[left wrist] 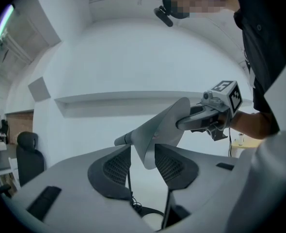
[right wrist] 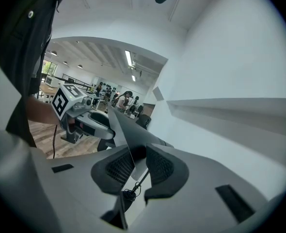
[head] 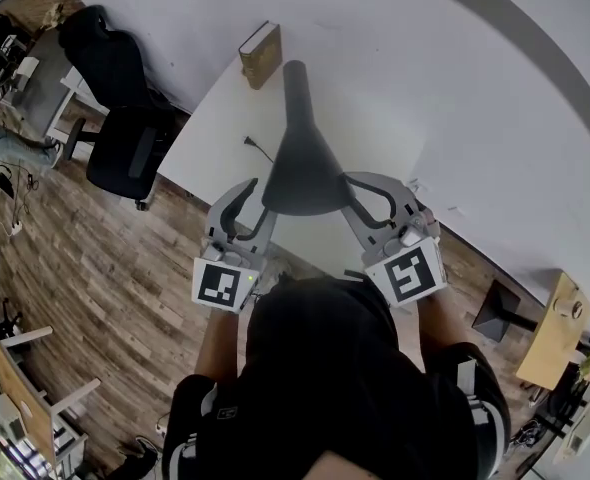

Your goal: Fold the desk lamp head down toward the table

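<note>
White desk (head: pixel 210 133) under a white wall: over its near edge hangs the grey cone-shaped lamp shade (head: pixel 305 173). The left gripper (left wrist: pixel 142 152) stands spread around the rim. The right gripper (right wrist: pixel 139 154) is narrower but not visibly clamping. This thin, stiff, smooth shell probably slips, so grip deeper, nearer the neck on the far-corner side.

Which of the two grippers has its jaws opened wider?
The left gripper: its jaws stand wide around the lamp head, while the right gripper stands narrower.
</note>
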### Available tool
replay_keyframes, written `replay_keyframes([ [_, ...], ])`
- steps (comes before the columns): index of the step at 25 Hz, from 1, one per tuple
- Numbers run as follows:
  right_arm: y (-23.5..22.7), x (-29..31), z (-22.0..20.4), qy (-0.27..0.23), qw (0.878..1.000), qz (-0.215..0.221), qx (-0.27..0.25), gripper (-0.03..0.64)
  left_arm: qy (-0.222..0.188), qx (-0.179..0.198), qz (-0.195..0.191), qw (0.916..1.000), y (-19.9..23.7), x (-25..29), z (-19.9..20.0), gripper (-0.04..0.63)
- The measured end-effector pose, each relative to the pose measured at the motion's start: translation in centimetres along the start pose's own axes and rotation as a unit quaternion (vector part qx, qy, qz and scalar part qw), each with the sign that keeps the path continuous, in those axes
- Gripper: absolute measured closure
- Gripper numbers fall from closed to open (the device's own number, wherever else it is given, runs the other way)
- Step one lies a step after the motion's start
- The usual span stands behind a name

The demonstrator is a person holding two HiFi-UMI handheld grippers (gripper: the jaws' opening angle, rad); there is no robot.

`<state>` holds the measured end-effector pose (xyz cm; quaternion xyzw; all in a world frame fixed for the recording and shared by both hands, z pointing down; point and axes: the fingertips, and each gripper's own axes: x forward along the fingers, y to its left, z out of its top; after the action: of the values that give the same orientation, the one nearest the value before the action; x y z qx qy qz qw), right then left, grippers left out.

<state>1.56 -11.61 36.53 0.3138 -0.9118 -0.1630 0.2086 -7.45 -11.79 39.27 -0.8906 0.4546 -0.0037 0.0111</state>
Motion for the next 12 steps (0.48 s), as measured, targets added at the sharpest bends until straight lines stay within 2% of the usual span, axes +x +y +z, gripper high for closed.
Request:
replay_keyframes([
  [2, -0.1, 0.0, -0.1, -0.001, 1.000, 0.001, 0.001, 0.540, 0.008, 0.034, -0.020, 0.9992, -0.4, -0.3, 1.1, 0.432],
  [3, -0.1, 0.0, -0.1, -0.002, 1.000, 0.001, 0.001, 0.540, 0.021, 0.071, -0.038, 0.9965, -0.7, -0.5, 1.5, 0.430],
  [5, -0.1, 0.0, -0.1, -0.003, 1.000, 0.003, 0.001, 0.539, 0.055, 0.148, -0.077, 0.9845, -1.4, -0.9, 1.9, 0.431],
  [6, -0.1, -0.1, -0.1, -0.003, 1.000, 0.004, 0.002, 0.538, 0.065, 0.164, -0.088, 0.9804, -1.6, -0.9, 2.2, 0.430],
  [12, -0.1, -0.1, 0.0, -0.003, 1.000, 0.007, 0.003, 0.537, 0.093, 0.209, -0.119, 0.9663, -2.3, 0.2, 2.7, 0.438],
])
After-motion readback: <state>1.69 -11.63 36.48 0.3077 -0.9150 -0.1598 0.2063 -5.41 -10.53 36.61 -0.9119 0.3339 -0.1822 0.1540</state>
